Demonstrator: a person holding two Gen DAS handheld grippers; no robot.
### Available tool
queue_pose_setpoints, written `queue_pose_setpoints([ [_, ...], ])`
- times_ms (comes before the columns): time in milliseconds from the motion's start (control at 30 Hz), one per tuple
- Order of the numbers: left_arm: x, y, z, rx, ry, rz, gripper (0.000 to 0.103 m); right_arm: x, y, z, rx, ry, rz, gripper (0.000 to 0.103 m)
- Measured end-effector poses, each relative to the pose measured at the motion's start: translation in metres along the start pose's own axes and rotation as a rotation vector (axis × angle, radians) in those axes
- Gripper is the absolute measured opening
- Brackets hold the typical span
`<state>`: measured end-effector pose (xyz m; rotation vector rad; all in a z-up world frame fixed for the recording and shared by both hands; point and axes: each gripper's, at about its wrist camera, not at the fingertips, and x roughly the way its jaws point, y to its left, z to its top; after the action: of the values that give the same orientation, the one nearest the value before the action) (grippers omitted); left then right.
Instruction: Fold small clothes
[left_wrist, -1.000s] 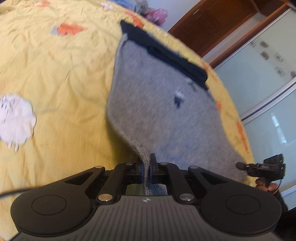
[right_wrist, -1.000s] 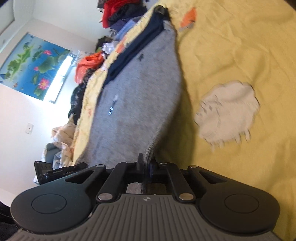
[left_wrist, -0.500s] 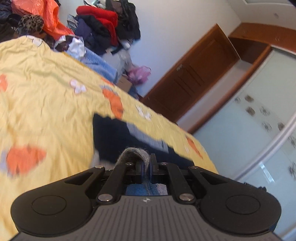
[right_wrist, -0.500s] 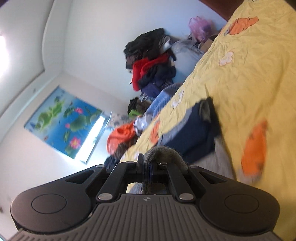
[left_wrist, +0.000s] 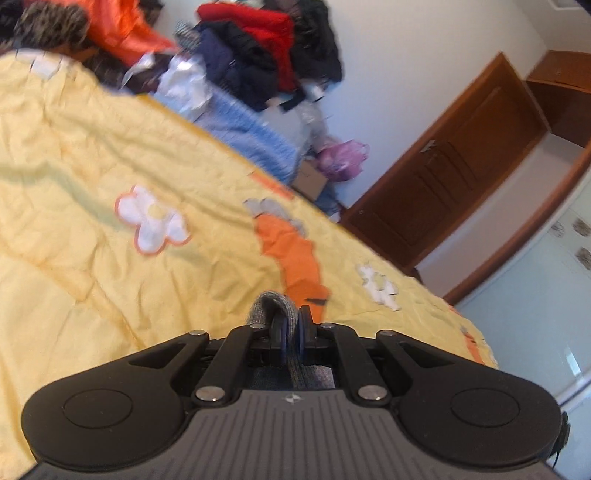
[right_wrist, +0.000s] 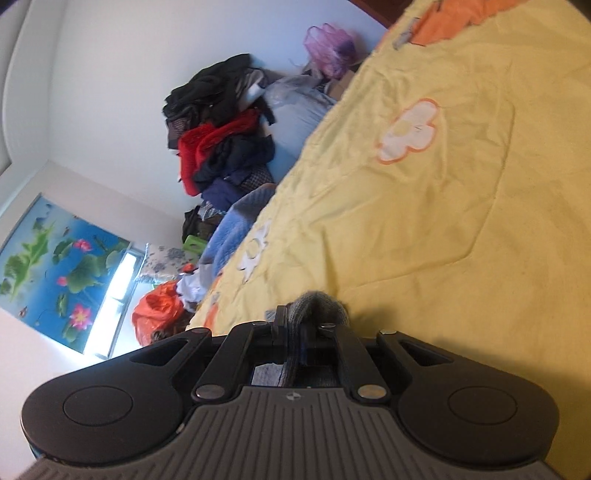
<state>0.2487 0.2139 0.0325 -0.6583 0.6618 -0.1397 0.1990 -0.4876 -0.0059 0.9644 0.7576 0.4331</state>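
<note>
Both the left gripper and right gripper are pinching a grey knit garment, probably carrying its edge across the yellow bedsheet to fold it

grey garment body gone from both views; only pinched hem folds left, bedspread ahead.

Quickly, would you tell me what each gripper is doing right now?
Left gripper: shut on the grey garment.
Right gripper: shut on the grey garment.
</note>
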Motion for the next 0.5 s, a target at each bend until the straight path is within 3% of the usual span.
queue_pose_setpoints([
  [100, 0.014, 0.015, -0.006, -0.069, 0.074, 0.031, 0.008, 0.001, 0.001, -0.005, -0.013, 0.003, 0.009, 0.041],
  [200, -0.003, 0.017, -0.009, -0.080, 0.039, 0.029, 0.012, -0.022, 0.016, -0.008, -0.067, -0.076, -0.017, 0.074],
  [233, -0.012, 0.016, -0.009, -0.078, 0.019, 0.045, 0.020, -0.029, 0.021, -0.010, -0.092, -0.102, -0.039, 0.082],
  [300, -0.038, 0.012, -0.006, -0.067, -0.074, 0.063, 0.044, -0.045, 0.028, -0.009, -0.121, -0.119, -0.040, 0.083],
  [333, -0.052, 0.009, -0.007, -0.054, -0.129, 0.075, 0.070, -0.052, 0.030, -0.011, -0.121, -0.119, -0.028, 0.083],
  [367, -0.066, 0.003, -0.007, -0.034, -0.181, 0.094, 0.086, -0.059, 0.032, -0.014, -0.123, -0.120, -0.023, 0.083],
  [400, -0.076, -0.003, -0.009, -0.003, -0.216, 0.096, 0.087, -0.065, 0.035, -0.016, -0.130, -0.120, -0.022, 0.083],
  [500, -0.078, -0.031, -0.016, 0.137, -0.196, 0.127, 0.087, -0.070, 0.045, -0.024, -0.168, -0.129, -0.047, 0.083],
])
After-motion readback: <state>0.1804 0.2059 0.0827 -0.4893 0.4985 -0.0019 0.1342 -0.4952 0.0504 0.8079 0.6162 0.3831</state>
